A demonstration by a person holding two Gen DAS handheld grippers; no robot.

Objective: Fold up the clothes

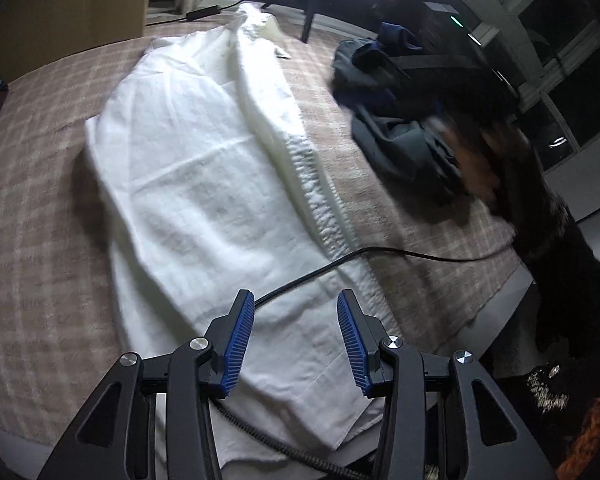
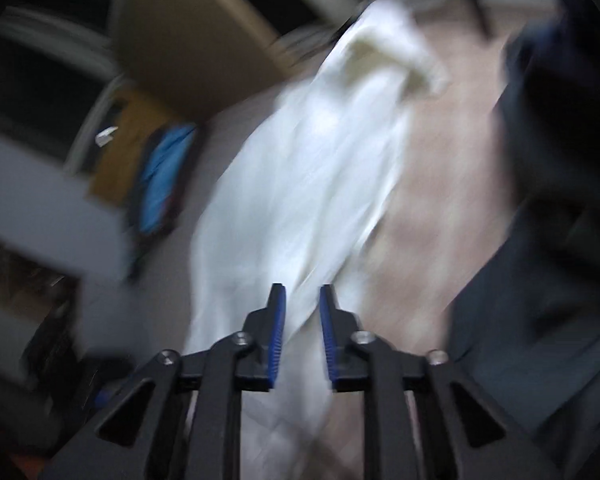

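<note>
Blue-padded left tongs [image 1: 296,300] parted above white garment [image 1: 204,184]

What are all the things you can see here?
white garment: one, white, spread lengthwise on the checked cover
checked cover: one, beige and brown, under the clothes
dark clothes: one pile, navy and grey, right of the white garment
black cable: one, black, lying across the white garment's near end
blue item: one, blue, beyond the cover's left edge, too blurred to name
left gripper: black with blue pads, open, above the white garment
right gripper: black with blue pads, narrow gap, holding nothing
</note>
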